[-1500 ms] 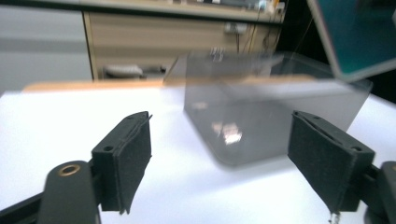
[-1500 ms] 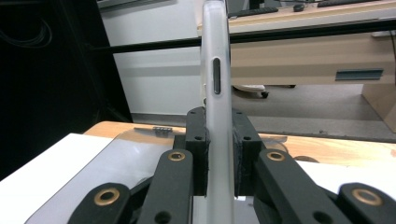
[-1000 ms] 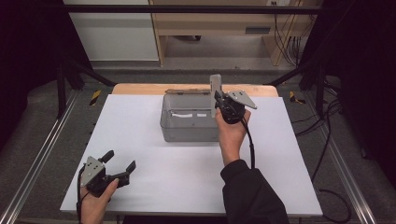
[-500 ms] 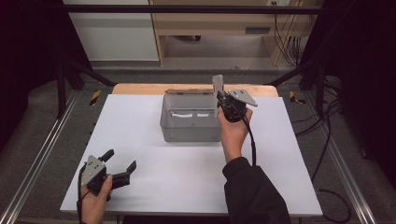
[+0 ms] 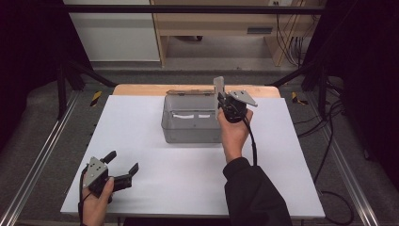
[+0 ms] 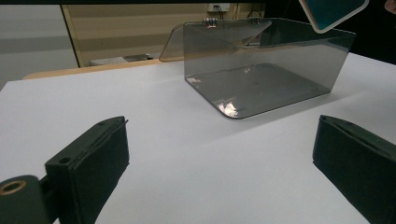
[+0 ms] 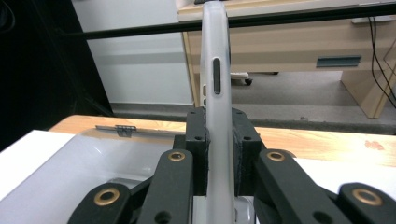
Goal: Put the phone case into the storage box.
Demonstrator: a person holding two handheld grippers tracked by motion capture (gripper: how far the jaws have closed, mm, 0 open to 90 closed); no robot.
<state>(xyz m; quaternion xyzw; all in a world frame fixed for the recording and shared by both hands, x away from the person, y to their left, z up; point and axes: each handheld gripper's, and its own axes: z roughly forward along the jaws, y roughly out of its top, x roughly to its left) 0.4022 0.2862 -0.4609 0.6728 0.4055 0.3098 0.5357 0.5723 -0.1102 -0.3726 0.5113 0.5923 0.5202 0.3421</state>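
A smoky see-through plastic box stands at the back middle of the white table top, its hinged lid thrown open behind it. My right gripper hangs over the box's right end, shut on a slim phone in a pale case. The phone stands upright and edge-on between the pads, above the box's bare floor. My left gripper rests near the front left corner, open with nothing between its jaws. It faces the box from a distance.
A wooden strip runs along the table's back edge. Metal rails flank both sides of the table. A wooden desk and cables stand beyond it. The right gripper's plate hangs above the box's right wall.
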